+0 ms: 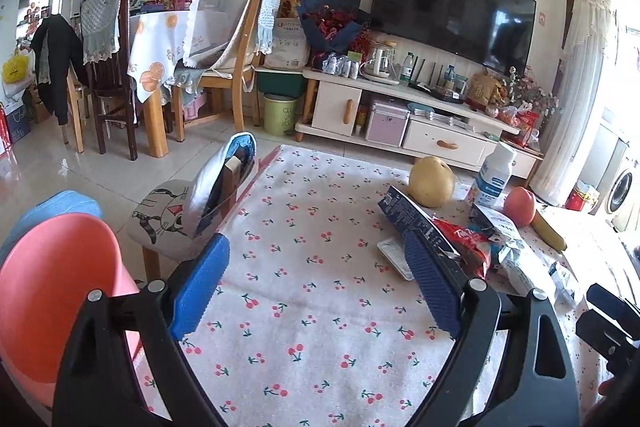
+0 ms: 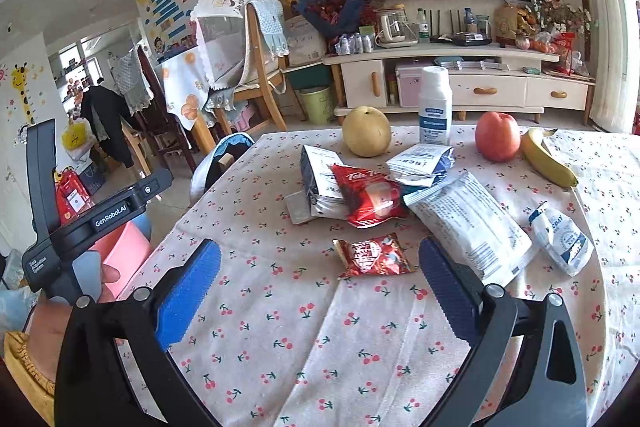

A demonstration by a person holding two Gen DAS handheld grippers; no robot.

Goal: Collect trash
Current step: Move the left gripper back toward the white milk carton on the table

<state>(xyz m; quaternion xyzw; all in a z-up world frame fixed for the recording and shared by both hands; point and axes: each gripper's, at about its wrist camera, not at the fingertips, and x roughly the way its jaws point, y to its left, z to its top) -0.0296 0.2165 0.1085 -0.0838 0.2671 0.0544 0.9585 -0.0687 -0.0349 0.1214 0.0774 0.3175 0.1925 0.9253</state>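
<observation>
- Your right gripper [image 2: 320, 291], ridged blue pads spread wide, hung empty over the cherry-print tablecloth [image 2: 304, 347], just before a crinkled red foil wrapper [image 2: 374, 255].
- Your left gripper [image 1: 316, 291] gaped empty likewise.

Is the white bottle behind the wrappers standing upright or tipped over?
Upright. The white bottle stands on its base on the tablecloth, cap at the top, between the pear and the apple.
</observation>
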